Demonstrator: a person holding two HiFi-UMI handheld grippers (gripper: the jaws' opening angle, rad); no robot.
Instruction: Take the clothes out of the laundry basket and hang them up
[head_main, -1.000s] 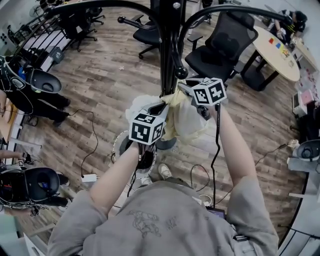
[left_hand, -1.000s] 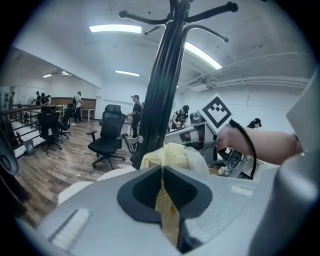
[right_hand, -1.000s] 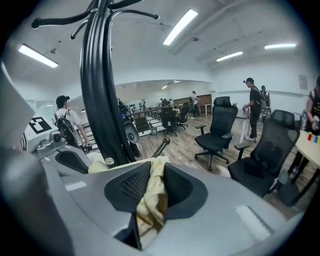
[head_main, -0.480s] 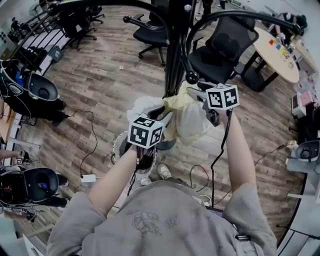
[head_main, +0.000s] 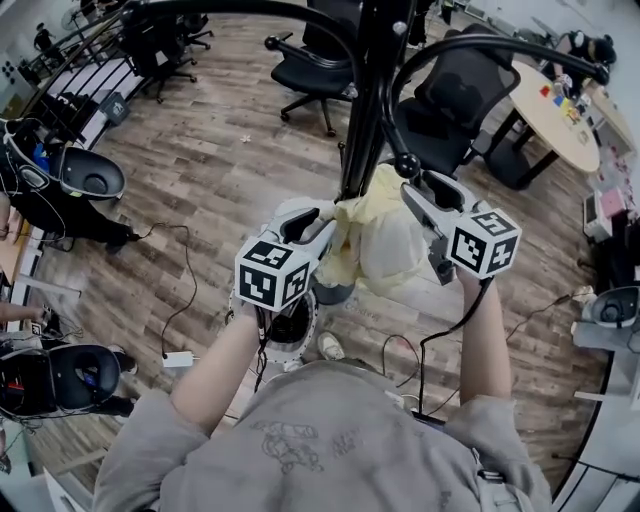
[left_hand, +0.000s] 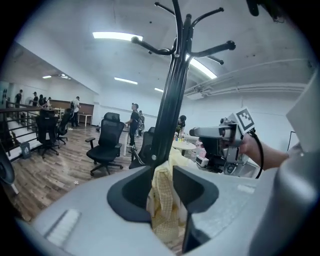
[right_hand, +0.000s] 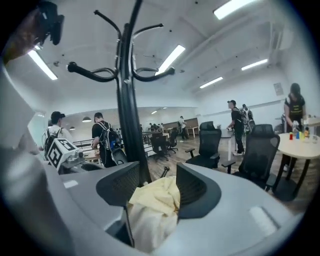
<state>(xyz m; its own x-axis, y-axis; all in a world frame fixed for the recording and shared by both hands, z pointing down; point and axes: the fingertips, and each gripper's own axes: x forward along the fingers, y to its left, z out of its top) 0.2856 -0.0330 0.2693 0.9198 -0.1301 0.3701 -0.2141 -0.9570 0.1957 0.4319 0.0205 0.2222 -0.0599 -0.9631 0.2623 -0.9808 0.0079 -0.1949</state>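
A pale yellow garment (head_main: 375, 235) hangs between my two grippers, just in front of the black coat stand (head_main: 368, 110). My left gripper (head_main: 325, 222) is shut on one edge of the garment (left_hand: 162, 200), which shows a fine check pattern. On the other side my right gripper (head_main: 412, 195) is shut on another bunch of the same garment (right_hand: 152, 207). The stand's pole (left_hand: 172, 95) rises right behind the left jaws, with its hooked arms (right_hand: 107, 74) overhead. A white laundry basket (head_main: 290, 325) stands on the floor below my left arm, mostly hidden.
Black office chairs (head_main: 445, 90) stand behind the coat stand. A round table (head_main: 555, 105) is at the far right. Cables (head_main: 185, 270) trail across the wooden floor. Headsets and gear (head_main: 60, 175) lie at the left. People (right_hand: 102, 135) stand in the distance.
Both grippers have spread apart with the garment: the right one moved right and lower in the view, the left one slightly left. The view has shifted closer to the stand.
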